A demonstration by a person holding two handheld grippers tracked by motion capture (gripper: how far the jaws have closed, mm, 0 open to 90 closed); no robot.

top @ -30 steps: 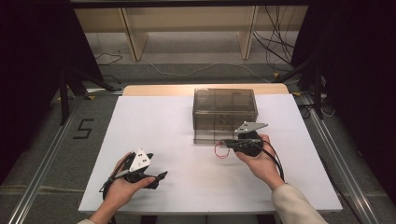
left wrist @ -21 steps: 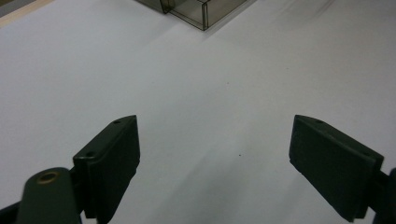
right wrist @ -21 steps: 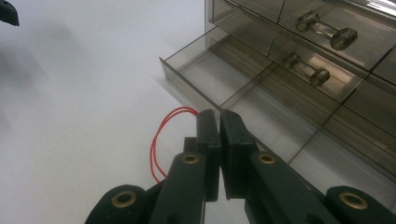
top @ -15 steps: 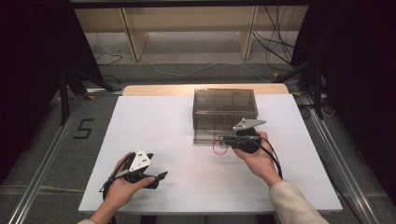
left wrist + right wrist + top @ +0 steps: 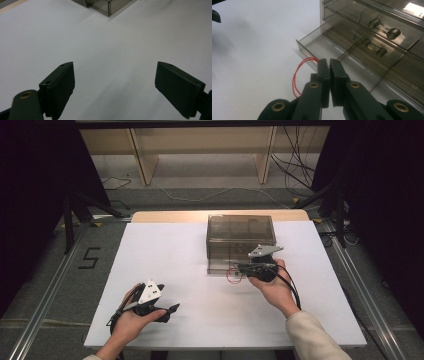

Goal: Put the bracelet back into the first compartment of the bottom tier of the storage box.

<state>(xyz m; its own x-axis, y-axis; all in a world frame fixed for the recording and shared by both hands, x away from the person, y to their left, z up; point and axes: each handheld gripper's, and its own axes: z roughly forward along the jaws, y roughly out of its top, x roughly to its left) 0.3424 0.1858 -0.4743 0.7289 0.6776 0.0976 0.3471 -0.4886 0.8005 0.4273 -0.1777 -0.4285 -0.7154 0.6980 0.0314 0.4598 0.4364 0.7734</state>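
A smoky clear drawer cabinet stands at the table's middle back; its bottom-left drawer is pulled out and looks bare inside. My right gripper is shut on a thin red loop of wire or band, which hangs out to the left of the jaws just over that drawer's front edge. In the high view the right gripper sits at the cabinet's front with the red loop below it. My left gripper rests near the table's front left, its jaws wide open with nothing between them.
The white tabletop spreads around both hands. The cabinet's corner shows far ahead of the left gripper. Upper closed drawers have clear handles. Wooden shelving and cables lie beyond the table's back edge.
The right gripper with the red loop has edged slightly up toward the cabinet's open drawer. The left hand has stayed still.
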